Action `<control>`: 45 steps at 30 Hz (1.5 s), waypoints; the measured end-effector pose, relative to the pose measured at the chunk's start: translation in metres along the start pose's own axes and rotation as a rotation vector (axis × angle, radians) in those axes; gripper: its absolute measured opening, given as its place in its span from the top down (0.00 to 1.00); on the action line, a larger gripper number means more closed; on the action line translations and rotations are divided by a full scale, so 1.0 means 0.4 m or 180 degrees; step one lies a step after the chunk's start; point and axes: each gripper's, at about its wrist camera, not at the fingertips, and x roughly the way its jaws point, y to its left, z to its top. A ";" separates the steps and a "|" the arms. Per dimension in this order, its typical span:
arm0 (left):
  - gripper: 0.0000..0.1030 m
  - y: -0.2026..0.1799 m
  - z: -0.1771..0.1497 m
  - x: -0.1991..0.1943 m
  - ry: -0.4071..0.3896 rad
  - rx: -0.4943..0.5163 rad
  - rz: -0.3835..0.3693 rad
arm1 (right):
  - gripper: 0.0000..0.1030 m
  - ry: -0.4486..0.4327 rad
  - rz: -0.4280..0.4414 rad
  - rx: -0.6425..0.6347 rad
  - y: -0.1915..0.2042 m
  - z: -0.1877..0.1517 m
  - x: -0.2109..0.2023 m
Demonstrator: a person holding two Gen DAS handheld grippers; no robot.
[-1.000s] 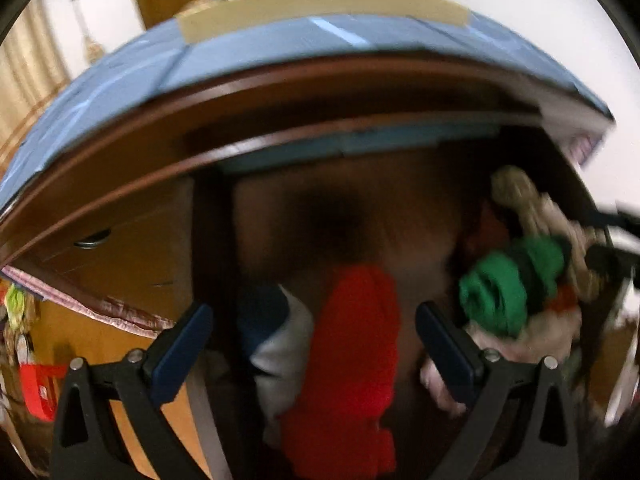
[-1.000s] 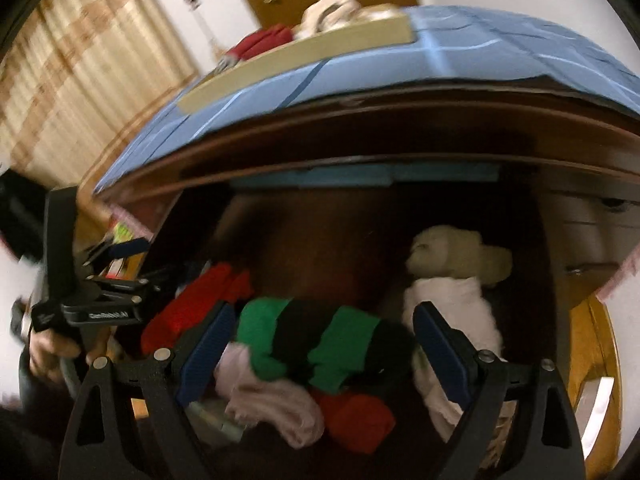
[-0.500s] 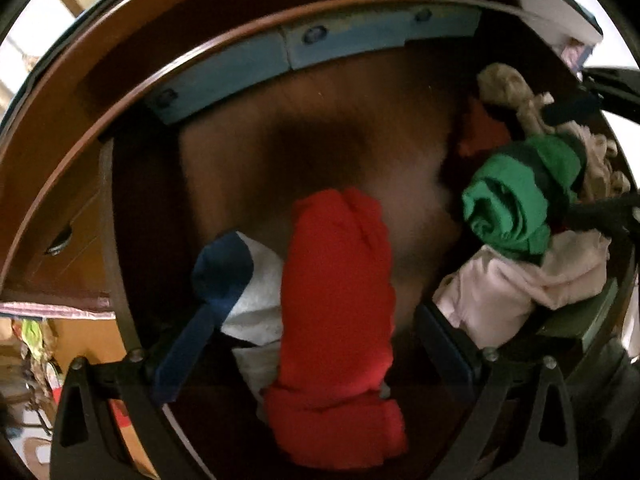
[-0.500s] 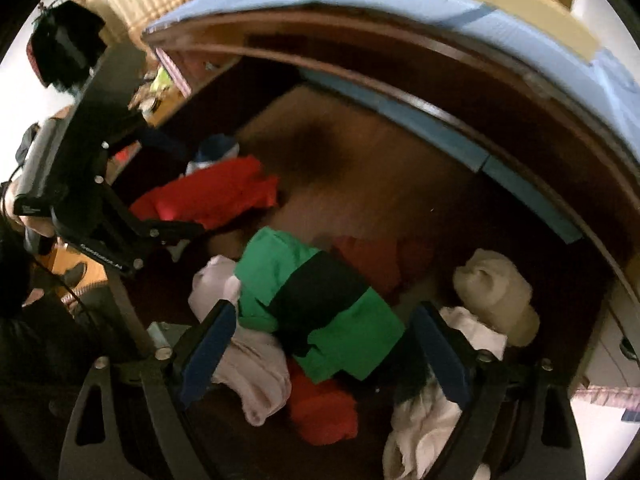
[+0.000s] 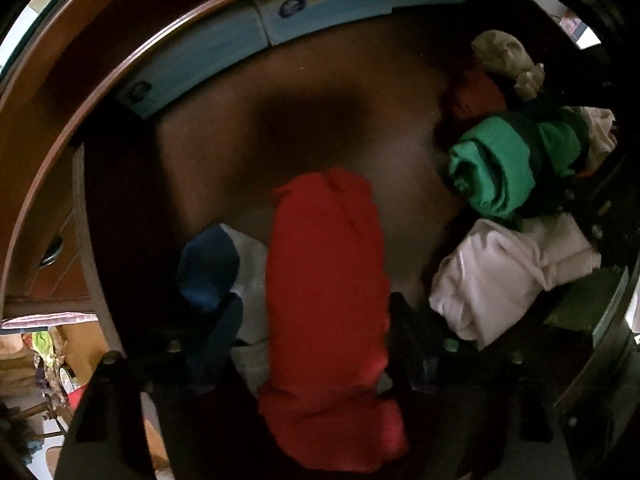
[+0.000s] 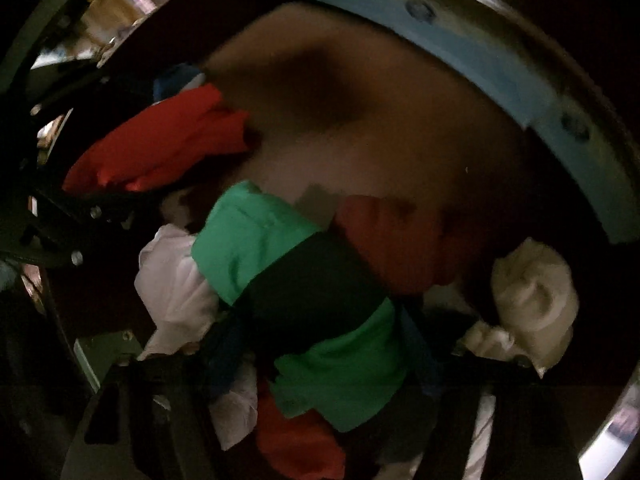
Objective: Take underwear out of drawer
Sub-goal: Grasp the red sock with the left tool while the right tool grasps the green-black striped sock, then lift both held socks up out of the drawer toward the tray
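Note:
I look straight down into an open wooden drawer (image 5: 224, 152) of rolled underwear. A red roll (image 5: 328, 288) lies between the fingers of my left gripper (image 5: 320, 340), whose jaws are closing. The right finger is at the roll's edge, and the left finger (image 5: 216, 332) rests by a blue and white piece (image 5: 216, 264). My right gripper (image 6: 324, 356) straddles a green and black striped roll (image 6: 288, 264), its jaws closing too. In the dark I see no pad pressing on cloth.
A pale pink-white garment (image 5: 508, 280), a cream roll (image 6: 532, 292) and dark red pieces (image 6: 396, 240) crowd around the green roll. A light blue strip (image 5: 328, 4) lines the drawer's back wall. The left tool's black frame (image 6: 48, 224) sits close beside the right gripper.
Both grippers tipped down and sank into the drawer. Their jaws narrowed, the left around the red roll and the right around the green and black roll.

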 end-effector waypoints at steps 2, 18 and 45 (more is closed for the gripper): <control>0.32 -0.001 -0.001 -0.001 -0.0002 0.0014 -0.0005 | 0.43 -0.0014 0.0006 0.0006 0.002 -0.007 -0.005; 0.55 0.076 -0.023 -0.108 -0.0880 -0.0856 -0.1032 | 0.59 -0.1207 0.1867 0.2114 -0.157 -0.185 -0.155; 0.55 0.126 -0.068 -0.176 -0.1452 -0.1105 -0.0854 | 0.21 -0.1648 0.1478 0.2657 -0.097 -0.157 -0.153</control>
